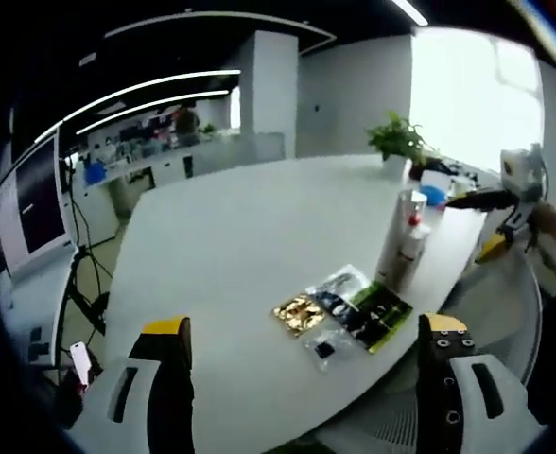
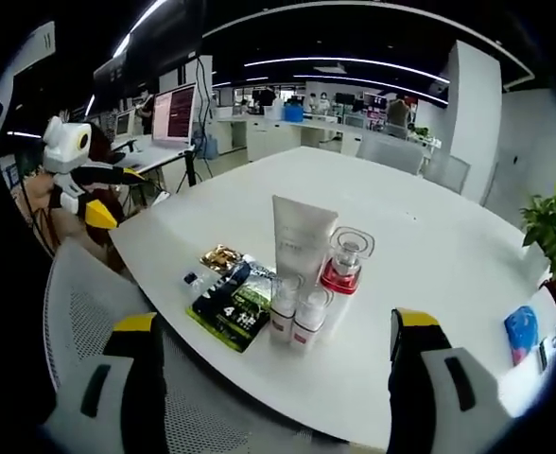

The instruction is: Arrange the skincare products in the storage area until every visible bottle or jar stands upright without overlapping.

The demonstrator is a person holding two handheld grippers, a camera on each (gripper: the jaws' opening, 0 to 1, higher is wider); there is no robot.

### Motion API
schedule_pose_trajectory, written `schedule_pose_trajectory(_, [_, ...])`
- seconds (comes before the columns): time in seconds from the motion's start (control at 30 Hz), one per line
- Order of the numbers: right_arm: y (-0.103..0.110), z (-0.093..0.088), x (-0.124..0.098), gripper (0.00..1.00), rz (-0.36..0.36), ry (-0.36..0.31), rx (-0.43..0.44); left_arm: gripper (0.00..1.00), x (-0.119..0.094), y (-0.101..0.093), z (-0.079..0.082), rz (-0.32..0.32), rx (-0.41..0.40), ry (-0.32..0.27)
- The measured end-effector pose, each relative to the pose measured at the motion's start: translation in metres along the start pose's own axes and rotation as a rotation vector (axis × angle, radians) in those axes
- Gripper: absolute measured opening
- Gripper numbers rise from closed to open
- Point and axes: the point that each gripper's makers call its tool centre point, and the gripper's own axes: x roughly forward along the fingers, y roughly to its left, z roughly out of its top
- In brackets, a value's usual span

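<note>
Hovering above a white tabletop [image 2: 429, 255] in an open office, both tools wait with jaws spread and nothing between them: the left hand-held gripper [image 1: 311, 364] looks across the surface from one side, the right hand-held gripper [image 2: 273, 364] from the other. The skincare products sit together near the tabletop's edge: a tall white tube [image 2: 302, 236] standing on end, a clear jar with a red base [image 2: 346, 260] just beside it, and 2 small white bottles [image 2: 297, 317] upright in front, all close but seemingly not overlapping. Flat on the surface next to them lie several sachets [image 2: 229, 295], among them a gold one [image 1: 299, 312] and a dark green one [image 1: 380, 312]; these packets partly overlap each other. In the left gripper view the right tool appears at the far right, held by a person's hand [image 1: 546, 219]. The step in hand looks like an approach or a check, with no item gripped yet. The upright containers already seem to meet the goal, so the next move likely calls for confirming spacing, or for lowering one open tool to the sachets without knocking the tall tube.
</note>
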Motion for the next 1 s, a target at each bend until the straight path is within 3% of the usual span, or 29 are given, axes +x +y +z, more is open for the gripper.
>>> schedule_pose_trajectory(0.5, [0.002, 0.002, -0.002, 1.0, -0.001, -0.005, -0.012, 0.97, -0.006, 0.003, 0.003, 0.016, -0.016, -0.019])
schedule_pose_trajectory(0.7, [0.001, 0.009, -0.002, 1.0, 0.009, -0.021, -0.015, 0.97, -0.001, 0.003, 0.005, 0.023, -0.014, -0.008])
schedule_pose_trajectory(1.0, [-0.004, 0.006, -0.002, 1.0, 0.016, -0.012, -0.011, 0.97, 0.006, 0.0, 0.005, 0.016, -0.024, -0.003])
